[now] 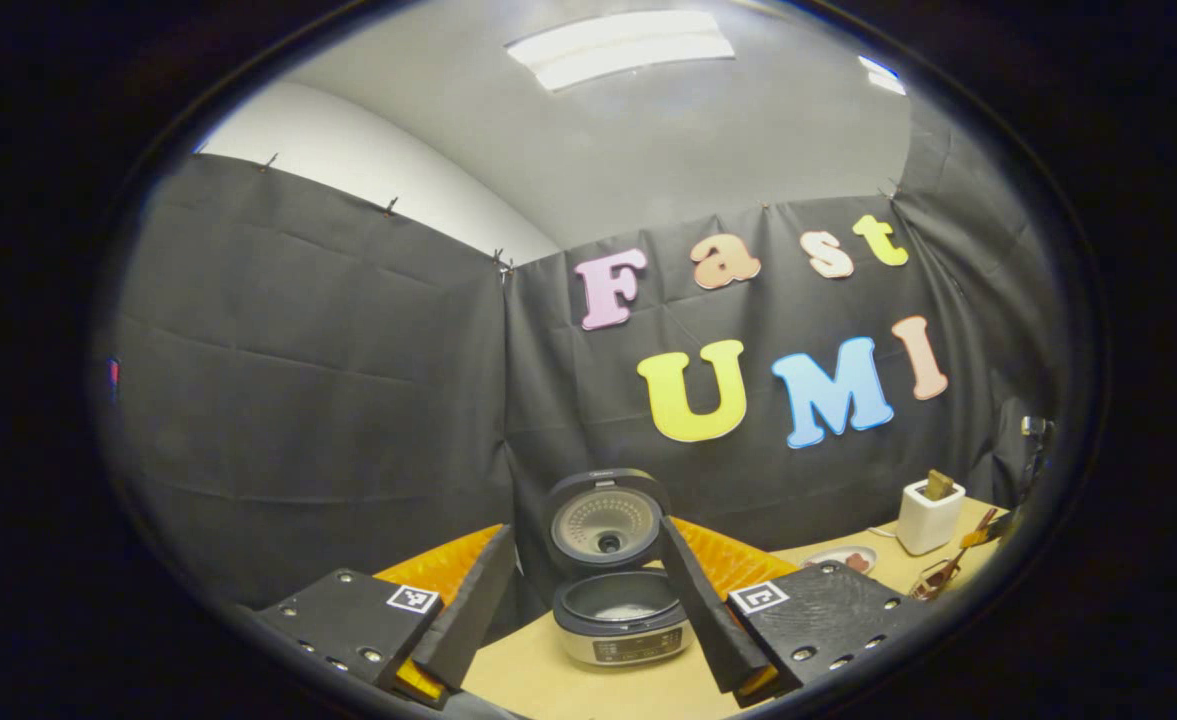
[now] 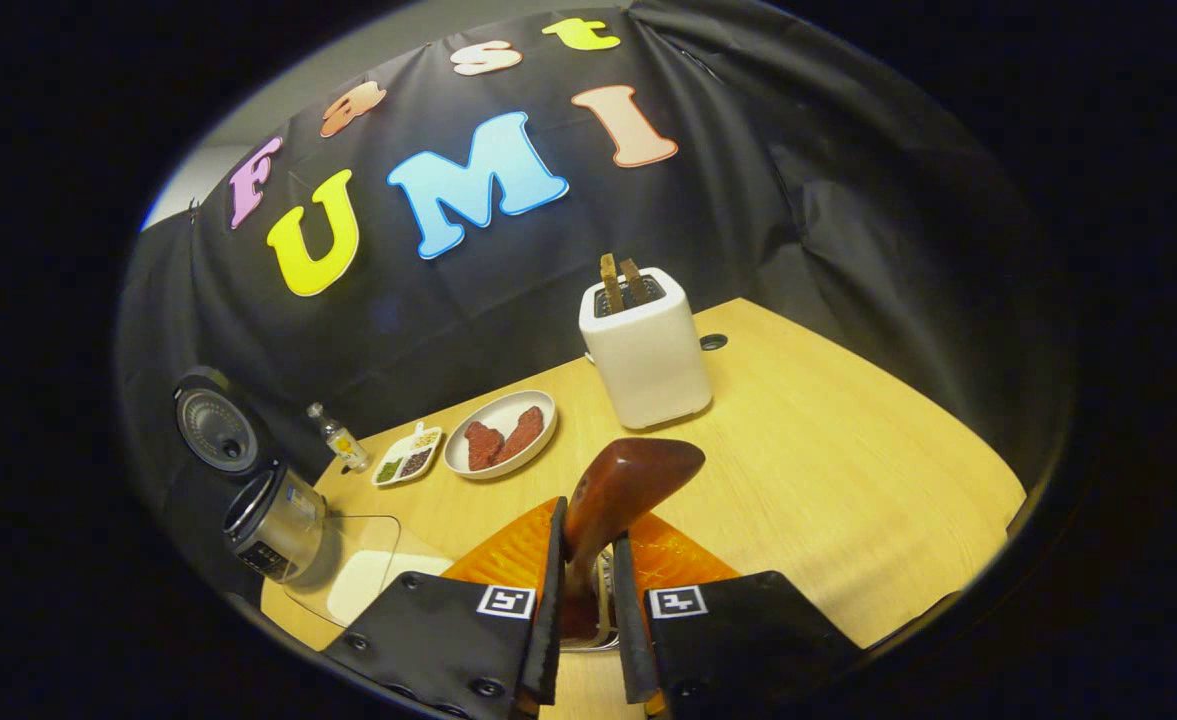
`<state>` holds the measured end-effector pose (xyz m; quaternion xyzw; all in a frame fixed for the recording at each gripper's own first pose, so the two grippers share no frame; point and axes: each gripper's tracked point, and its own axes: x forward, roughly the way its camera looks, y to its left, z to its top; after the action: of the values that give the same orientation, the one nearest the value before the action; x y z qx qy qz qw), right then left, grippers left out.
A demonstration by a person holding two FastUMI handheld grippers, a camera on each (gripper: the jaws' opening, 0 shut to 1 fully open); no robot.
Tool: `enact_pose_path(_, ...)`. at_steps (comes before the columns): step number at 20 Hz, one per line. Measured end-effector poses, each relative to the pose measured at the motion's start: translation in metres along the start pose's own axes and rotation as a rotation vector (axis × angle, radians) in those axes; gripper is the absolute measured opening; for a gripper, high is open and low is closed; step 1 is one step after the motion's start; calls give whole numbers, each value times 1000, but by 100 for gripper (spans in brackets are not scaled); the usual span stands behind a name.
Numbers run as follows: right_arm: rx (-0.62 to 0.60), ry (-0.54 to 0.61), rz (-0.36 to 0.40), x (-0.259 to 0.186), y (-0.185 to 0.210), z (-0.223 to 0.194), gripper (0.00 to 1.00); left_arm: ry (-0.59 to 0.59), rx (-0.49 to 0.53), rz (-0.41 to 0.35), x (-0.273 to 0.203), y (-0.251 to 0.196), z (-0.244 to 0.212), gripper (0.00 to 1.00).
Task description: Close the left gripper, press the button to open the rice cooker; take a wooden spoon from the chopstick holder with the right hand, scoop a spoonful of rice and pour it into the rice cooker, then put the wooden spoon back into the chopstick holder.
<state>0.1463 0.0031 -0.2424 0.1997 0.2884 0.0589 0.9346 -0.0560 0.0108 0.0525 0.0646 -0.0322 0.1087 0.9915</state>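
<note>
Since the cooker [image 1: 620,590] stood with its lid raised and a little white rice seemingly in the pot, the button step looked done; the left claw [image 1: 588,640] hung spread before it. The right claw [image 2: 588,625] pinched the spoon [image 2: 620,490] by its handle above the holder [image 2: 588,610], near the tabletop [image 2: 848,450] edge. The bowl end pointed up and away towards the toaster [image 2: 645,350], long axis running along the fingers. Whether scooping remained or only stowing, I could not tell.
</note>
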Motion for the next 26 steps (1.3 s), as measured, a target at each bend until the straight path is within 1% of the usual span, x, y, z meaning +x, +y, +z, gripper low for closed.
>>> enact_pose_path(1,4,1,-12,-1,1,-1,14,3,-8,-7,4,1,-2,89)
enact_pose_path(2,-6,-12,-18,-7,5,5,9,4,-16,-16,11,3,-5,87)
enact_pose_path(5,-71,-92,-37,-23,26,34,8,13,-43,-51,36,9,-13,87)
enact_pose_path(6,-96,-127,-42,-28,33,46,8,8,-48,-62,46,13,-15,89)
enact_pose_path(8,-143,-185,-60,-40,49,65,8,0,-67,-80,64,21,-18,88)
enact_pose_path(11,-157,-241,-55,-50,81,79,8,2,-91,-114,88,32,-30,88)
enact_pose_path(13,-153,-254,-44,-52,105,76,9,14,-104,-134,104,39,-40,87)
enact_pose_path(14,-149,-253,-35,-52,116,71,9,19,-109,-142,110,43,-45,89)
enact_pose_path(15,-145,-250,-25,-50,129,65,9,23,-110,-147,117,48,-50,88)
enact_pose_path(17,-144,-236,2,-44,152,49,9,32,-109,-153,127,59,-60,87)
enact_pose_path(19,-170,-203,28,-34,173,27,9,46,-108,-157,136,70,-70,87)
enact_pose_path(20,-191,-256,24,-34,181,36,9,52,-108,-156,140,75,-75,89)
enact_pose_path(21,-219,-242,28,-26,188,35,4,56,-109,-154,144,82,-77,89)
enact_pose_path(22,-240,-243,29,-25,195,24,8,59,-110,-151,145,87,-80,87)
enact_pose_path(23,-257,-234,29,-21,199,16,5,58,-111,-148,149,92,-81,87)
enact_pose_path(24,-269,-227,23,-19,201,9,8,55,-110,-144,150,97,-82,87)
enact_pose_path(25,-273,-218,19,-15,202,2,5,53,-109,-139,151,102,-82,87)
enact_pose_path(26,-278,-206,13,-10,203,-6,8,51,-106,-138,153,106,-84,87)
